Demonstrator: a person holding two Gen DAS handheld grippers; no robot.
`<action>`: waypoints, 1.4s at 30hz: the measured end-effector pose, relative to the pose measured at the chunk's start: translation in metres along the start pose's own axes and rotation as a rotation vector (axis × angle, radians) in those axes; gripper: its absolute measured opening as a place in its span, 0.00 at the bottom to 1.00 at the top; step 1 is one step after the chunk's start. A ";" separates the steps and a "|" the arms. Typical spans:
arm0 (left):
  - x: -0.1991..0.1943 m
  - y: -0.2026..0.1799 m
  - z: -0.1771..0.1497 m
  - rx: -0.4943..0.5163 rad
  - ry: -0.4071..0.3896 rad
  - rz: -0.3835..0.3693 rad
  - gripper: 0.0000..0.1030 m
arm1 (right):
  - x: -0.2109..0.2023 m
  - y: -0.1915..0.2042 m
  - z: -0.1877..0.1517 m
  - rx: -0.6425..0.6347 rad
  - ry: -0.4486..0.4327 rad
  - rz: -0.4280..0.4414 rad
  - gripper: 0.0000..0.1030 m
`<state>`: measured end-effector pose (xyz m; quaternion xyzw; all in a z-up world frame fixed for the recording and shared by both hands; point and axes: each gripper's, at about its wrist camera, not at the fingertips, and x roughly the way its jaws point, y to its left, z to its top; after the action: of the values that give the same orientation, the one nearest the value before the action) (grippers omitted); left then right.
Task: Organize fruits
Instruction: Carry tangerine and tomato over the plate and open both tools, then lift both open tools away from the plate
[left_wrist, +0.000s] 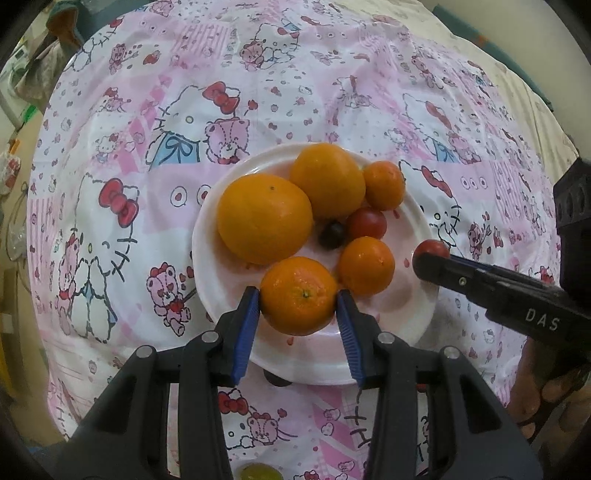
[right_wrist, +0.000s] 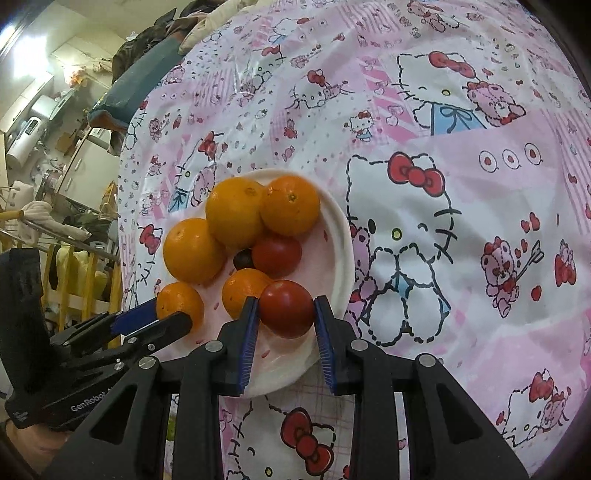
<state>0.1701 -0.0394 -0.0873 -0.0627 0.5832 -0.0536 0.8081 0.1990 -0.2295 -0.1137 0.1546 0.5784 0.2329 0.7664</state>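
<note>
A white plate (left_wrist: 369, 354) on the Hello Kitty tablecloth holds several oranges, a red tomato (left_wrist: 366, 223) and a dark grape (left_wrist: 331, 233). My left gripper (left_wrist: 299, 301) is shut on a small orange (left_wrist: 298, 295) over the plate's near side. My right gripper (right_wrist: 284, 308) is shut on a red tomato (right_wrist: 286, 308) over the plate's (right_wrist: 343, 236) right rim. The right gripper also shows in the left wrist view (left_wrist: 430, 258) with the tomato (left_wrist: 432, 248). The left gripper shows in the right wrist view (right_wrist: 162, 314) on its orange (right_wrist: 180, 302).
A yellow-green fruit (left_wrist: 258, 472) lies at the bottom edge under my left gripper. A dark round thing (left_wrist: 277, 378) peeks out under the plate's near rim. A blue cushion (right_wrist: 129, 92) and room clutter stand beyond the table's left edge.
</note>
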 end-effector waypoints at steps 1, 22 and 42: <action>0.001 0.000 0.000 0.001 0.004 0.000 0.38 | 0.000 0.000 0.000 0.001 -0.001 0.000 0.31; -0.012 -0.009 0.003 0.063 -0.074 0.015 0.69 | -0.014 0.002 0.004 0.018 -0.054 0.007 0.52; -0.053 0.016 -0.009 0.006 -0.163 0.063 0.74 | -0.057 0.022 -0.005 0.032 -0.165 0.039 0.65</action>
<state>0.1450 -0.0152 -0.0428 -0.0460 0.5171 -0.0249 0.8543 0.1781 -0.2418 -0.0577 0.1968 0.5139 0.2247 0.8042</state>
